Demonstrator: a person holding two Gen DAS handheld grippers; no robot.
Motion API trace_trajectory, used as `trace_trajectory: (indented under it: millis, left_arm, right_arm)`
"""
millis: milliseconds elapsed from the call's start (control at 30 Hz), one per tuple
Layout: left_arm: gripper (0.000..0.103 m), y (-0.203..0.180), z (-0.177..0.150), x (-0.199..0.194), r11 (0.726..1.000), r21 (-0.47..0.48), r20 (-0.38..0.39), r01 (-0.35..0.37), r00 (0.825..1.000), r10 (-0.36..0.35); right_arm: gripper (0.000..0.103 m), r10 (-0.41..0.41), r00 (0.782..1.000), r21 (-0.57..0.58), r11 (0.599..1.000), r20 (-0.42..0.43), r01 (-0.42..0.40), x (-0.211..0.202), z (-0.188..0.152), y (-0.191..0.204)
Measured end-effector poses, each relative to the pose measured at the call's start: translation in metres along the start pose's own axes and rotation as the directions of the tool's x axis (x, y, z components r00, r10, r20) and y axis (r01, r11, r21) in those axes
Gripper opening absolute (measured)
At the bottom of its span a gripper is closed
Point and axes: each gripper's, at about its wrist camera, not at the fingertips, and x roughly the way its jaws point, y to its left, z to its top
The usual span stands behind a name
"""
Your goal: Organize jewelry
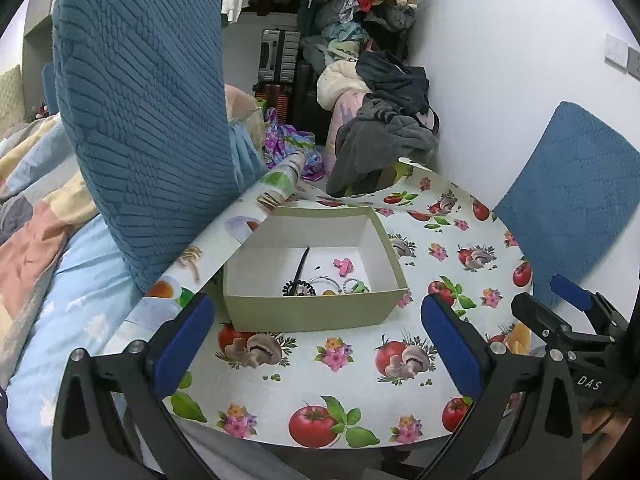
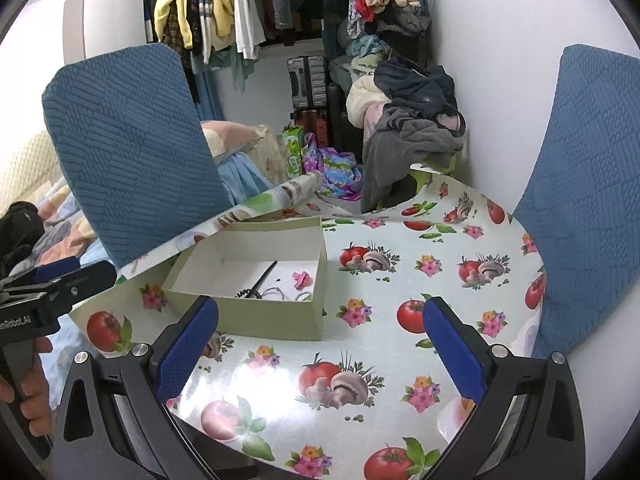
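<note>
A pale green open box [image 1: 308,312] [image 2: 276,318] stands on the round table with the tomato-and-mushroom cloth [image 1: 360,380] [image 2: 360,360]. Inside lie a black hair stick [image 1: 301,266] [image 2: 265,276], a pink clip [image 1: 343,265] [image 2: 302,279], a black coil tie [image 1: 298,290], a silver ring-shaped piece [image 1: 324,280] [image 2: 274,293] and a green item [image 1: 360,287]. My left gripper [image 1: 320,344] hovers open just in front of the box, nothing between its blue pads [image 1: 184,344]. My right gripper [image 2: 320,348] is open too, to the right of the box, empty.
A blue-covered chair back [image 1: 140,120] [image 2: 132,148] rises behind the box on the left, another [image 1: 576,192] [image 2: 588,200] at the right. A clothes pile [image 1: 384,120] [image 2: 412,120] crowds the far table edge, where the cloth curls up. A bed lies left.
</note>
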Motion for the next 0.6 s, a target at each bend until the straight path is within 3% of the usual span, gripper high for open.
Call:
trace_trajectory:
  millis: [600]
  left_arm:
    - [0.103, -0.0037, -0.0003, 0.0046, 1.000, -0.001, -0.020, -0.029, 0.999, 0.029]
  right_arm:
    - [0.103, 0.001, 1.000, 0.010, 1.000, -0.008, -0.001, 0.0043, -0.0045, -0.0012]
